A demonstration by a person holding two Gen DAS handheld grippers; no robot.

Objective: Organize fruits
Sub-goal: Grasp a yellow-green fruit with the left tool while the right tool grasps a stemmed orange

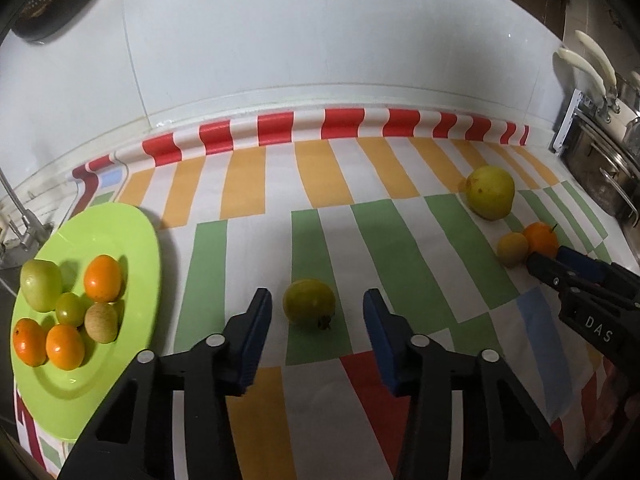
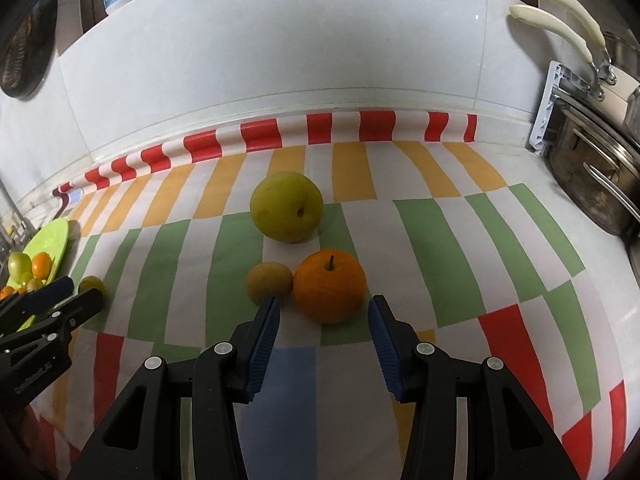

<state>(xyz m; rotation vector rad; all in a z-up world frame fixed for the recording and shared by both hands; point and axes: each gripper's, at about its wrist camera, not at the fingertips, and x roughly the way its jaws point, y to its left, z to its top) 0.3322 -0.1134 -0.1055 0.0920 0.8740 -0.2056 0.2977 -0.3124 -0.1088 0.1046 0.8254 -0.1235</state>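
Both claws gape wide and empty, the left claw (image 1: 317, 308) framing a yellow-green fruit (image 1: 309, 303) and the right claw (image 2: 323, 312) framing the orange (image 2: 330, 285), seemingly lined up to carry each to the green plate (image 1: 120, 232).

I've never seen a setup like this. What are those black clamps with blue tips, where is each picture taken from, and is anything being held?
The clamps are hand-held grippers, one in each of a person's hands, each carrying a camera that looks along its two fingers. One picture is from the left gripper, the other from the right gripper. Both are open and hold nothing. On the striped tablecloth, a small yellow-green fruit lies just ahead of the left fingers. The orange sits ahead of the right fingers, touching a small tan fruit, with a large yellow-green fruit behind them. Six fruits already lie on the green plate.
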